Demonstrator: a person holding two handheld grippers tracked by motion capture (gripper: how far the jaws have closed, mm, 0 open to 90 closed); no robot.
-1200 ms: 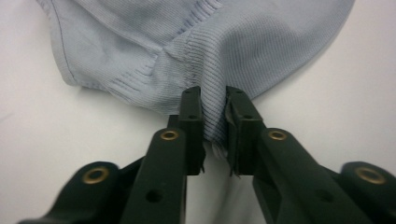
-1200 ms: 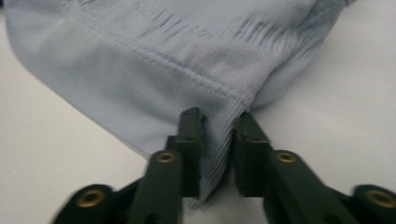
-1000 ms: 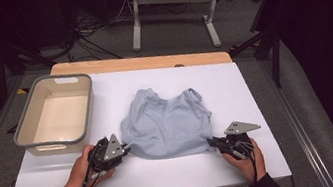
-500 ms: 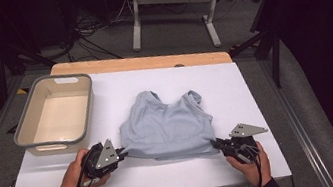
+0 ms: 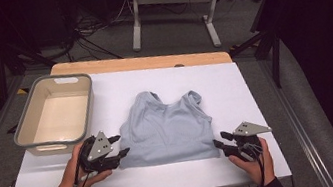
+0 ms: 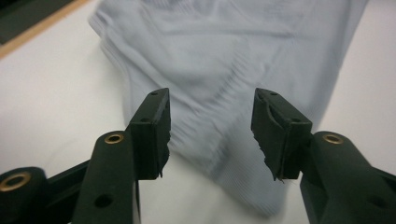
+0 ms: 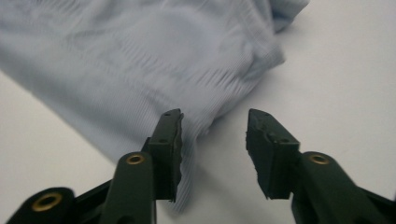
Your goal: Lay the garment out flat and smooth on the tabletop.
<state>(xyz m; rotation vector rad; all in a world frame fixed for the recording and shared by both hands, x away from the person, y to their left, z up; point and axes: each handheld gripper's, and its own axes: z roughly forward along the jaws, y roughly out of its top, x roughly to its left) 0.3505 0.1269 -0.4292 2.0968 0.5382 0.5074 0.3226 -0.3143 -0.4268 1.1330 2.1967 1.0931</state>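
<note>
Ribbed pale-blue tank top [image 5: 167, 131] lies flat mid-table; left gripper [image 5: 121, 146] and right gripper [image 5: 217, 144] flank its hem corners, jaws apart, white tabletop [image 5: 255, 89] bare around.

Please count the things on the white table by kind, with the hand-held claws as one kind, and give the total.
Garment: 1, a light blue sleeveless top lying flat.
Tub: 1, a grey plastic tub at the table's left.
Claws: 2, the left claw and the right claw, both open at the top's near corners.
Total: 4
</note>
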